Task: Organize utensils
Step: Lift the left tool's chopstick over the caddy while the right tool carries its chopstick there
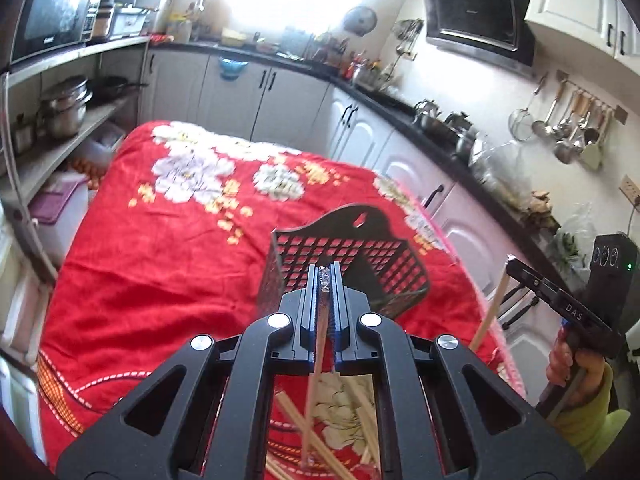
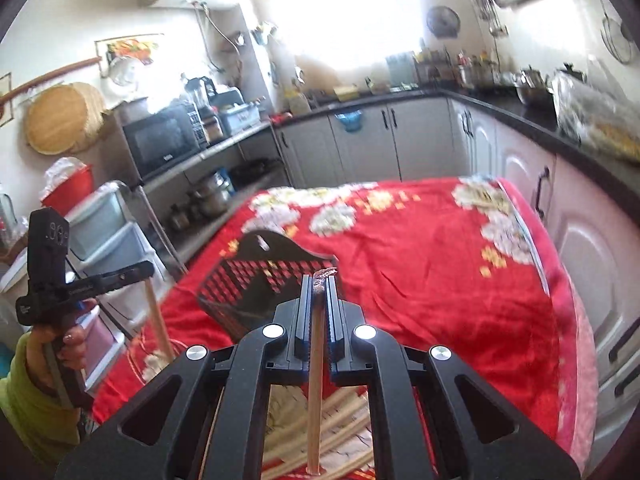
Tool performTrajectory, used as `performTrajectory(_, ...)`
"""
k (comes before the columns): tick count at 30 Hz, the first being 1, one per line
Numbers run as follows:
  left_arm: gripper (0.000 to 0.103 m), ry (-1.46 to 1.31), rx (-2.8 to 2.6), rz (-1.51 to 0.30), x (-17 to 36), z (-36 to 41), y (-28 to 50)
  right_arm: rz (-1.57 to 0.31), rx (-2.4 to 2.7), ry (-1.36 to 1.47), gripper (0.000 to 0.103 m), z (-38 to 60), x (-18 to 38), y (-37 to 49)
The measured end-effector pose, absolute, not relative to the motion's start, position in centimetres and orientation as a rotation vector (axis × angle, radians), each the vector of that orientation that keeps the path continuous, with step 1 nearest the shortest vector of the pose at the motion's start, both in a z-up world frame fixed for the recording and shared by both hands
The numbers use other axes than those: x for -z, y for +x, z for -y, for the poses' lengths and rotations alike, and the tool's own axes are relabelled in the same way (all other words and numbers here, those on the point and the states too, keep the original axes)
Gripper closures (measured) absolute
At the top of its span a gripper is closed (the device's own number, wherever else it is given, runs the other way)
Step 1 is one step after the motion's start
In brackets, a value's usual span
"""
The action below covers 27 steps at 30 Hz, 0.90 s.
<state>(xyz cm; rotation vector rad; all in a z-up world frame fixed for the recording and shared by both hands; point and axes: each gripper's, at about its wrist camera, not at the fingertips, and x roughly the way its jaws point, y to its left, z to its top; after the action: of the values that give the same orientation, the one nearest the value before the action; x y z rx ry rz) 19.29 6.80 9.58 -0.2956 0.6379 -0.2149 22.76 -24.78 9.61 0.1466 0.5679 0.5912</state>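
Note:
My left gripper [image 1: 325, 276] is shut on a wooden chopstick [image 1: 316, 360] that hangs down between its fingers. My right gripper [image 2: 320, 280] is shut on another chopstick [image 2: 316, 392], also hanging down. A black mesh utensil basket [image 1: 348, 264] stands on the red floral cloth just beyond both grippers; it also shows in the right wrist view [image 2: 260, 280]. Several loose chopsticks [image 1: 320, 440] lie on the cloth below the grippers, also seen under the right gripper [image 2: 340, 428]. The right gripper shows at the left view's right edge [image 1: 510, 264], the left gripper at the right view's left edge [image 2: 148, 270].
The red floral cloth [image 1: 160, 240] covers a table in a kitchen. White cabinets [image 1: 360, 128] under a dark counter run along the far side and right. Shelves with pots [image 1: 64, 112] and a microwave [image 1: 52, 12] stand on the left.

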Motion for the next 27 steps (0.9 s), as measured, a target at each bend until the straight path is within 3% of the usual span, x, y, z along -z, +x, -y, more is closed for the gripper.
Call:
performTrajectory(13, 0.100, -0.259, 0.270, -0.527, -15.3, -5.4, 19.0, -0.414, -0.662, 0.151, 0.097, 21.6, -15.5, 22.3)
performTrajectory(27, 0.100, -0.248, 0.289, -0.422, -19.8, -5.3, 20.7, -0.369, -0.633, 0.199, 0.097, 21.4, -17.5, 25.6)
